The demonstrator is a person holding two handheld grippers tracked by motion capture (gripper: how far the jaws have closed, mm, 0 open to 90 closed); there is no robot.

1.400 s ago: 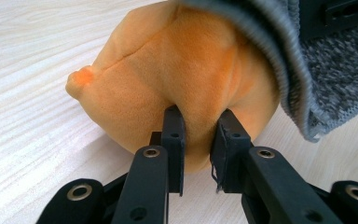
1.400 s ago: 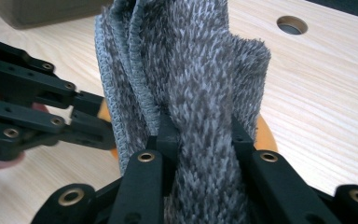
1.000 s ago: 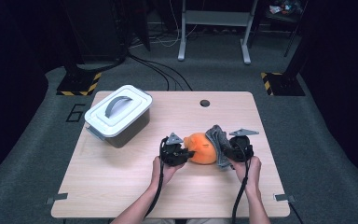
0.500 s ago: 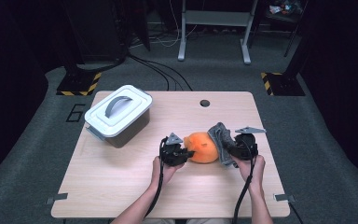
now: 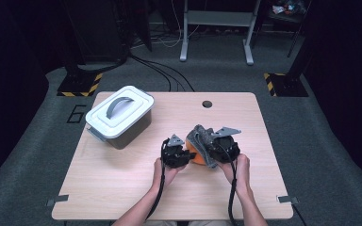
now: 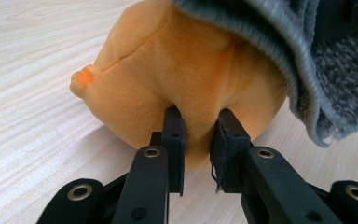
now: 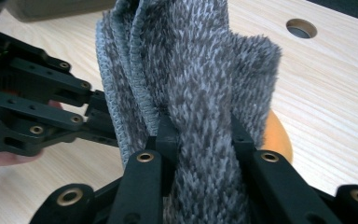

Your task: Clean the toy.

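Your left gripper [image 6: 196, 135] is pinched on the soft orange plush toy [image 6: 177, 70], pinning it near the middle of the light wooden table [image 5: 122, 188], while your right gripper [image 7: 200, 135] is clamped on a thick fold of the grey fuzzy knitted cloth [image 7: 191, 70] draped over the toy's far side. As I read it, the wrapping is only partly done: much of the orange plush is bare on your left side. The white-lidded grey storage box [image 5: 119, 115] stands shut and well apart at the table's back left.
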